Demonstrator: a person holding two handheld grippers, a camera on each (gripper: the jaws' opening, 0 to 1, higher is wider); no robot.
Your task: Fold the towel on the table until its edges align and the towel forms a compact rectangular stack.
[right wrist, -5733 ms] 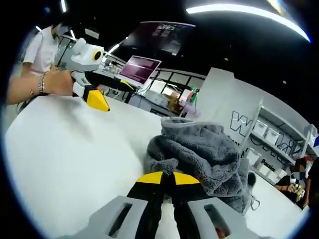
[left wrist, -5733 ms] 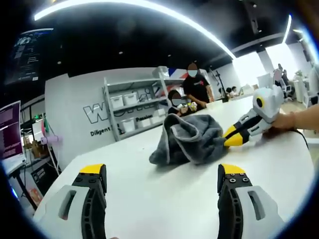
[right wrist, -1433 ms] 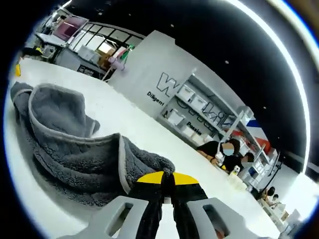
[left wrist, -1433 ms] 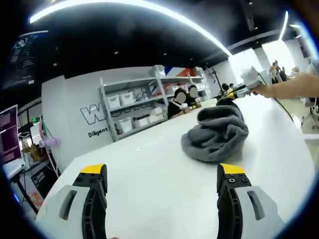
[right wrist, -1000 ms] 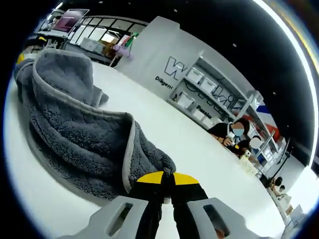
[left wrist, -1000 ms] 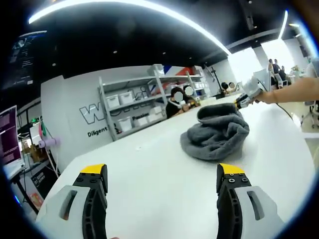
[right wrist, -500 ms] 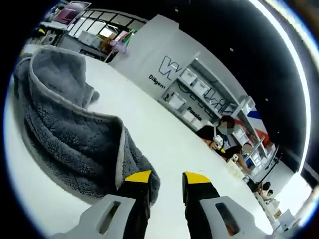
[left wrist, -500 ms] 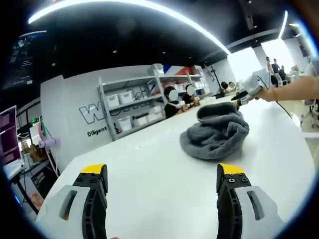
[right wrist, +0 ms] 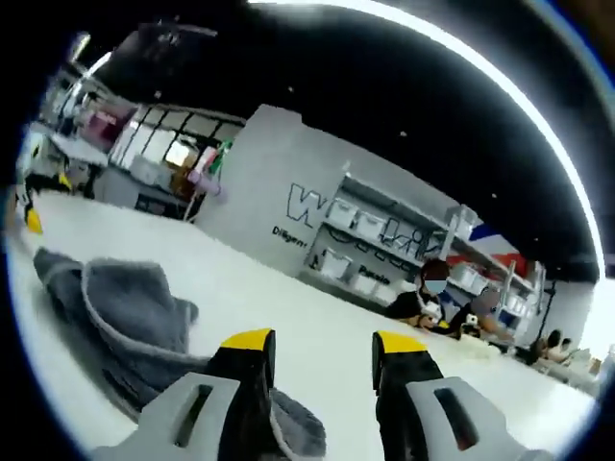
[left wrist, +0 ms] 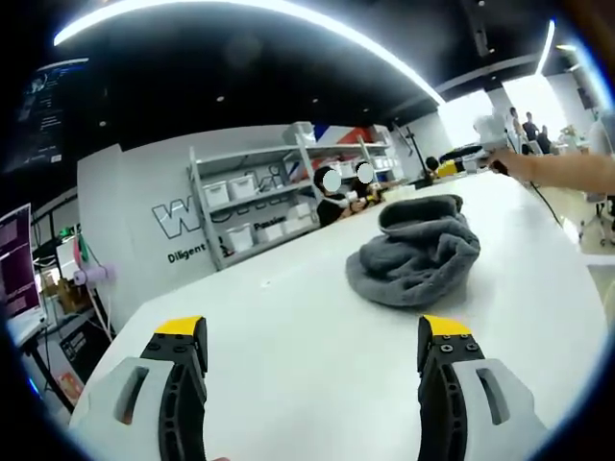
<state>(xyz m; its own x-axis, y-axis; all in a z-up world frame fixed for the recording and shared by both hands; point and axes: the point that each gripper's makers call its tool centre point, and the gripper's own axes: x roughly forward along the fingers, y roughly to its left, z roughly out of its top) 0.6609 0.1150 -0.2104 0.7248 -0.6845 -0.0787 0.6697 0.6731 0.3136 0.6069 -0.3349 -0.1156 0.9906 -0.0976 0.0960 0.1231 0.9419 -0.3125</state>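
Note:
The grey towel lies in a rumpled heap on the white table, ahead and to the right of my left gripper. That gripper is open wide with nothing between its yellow-tipped jaws. In the left gripper view, the right gripper hangs above the table beyond the towel, held by a hand. In the right gripper view, the right gripper is open and empty. There the towel lies low at the left, apart from the jaws.
A wall with lettering and shelves of white bins stand behind the table. People sit at the table's far end. Bare white tabletop stretches between the towel and the far edge.
The right gripper opened and let go of the towel's edge, then rose and drew back from it. The towel settled into a heap. The left gripper stayed put, open.

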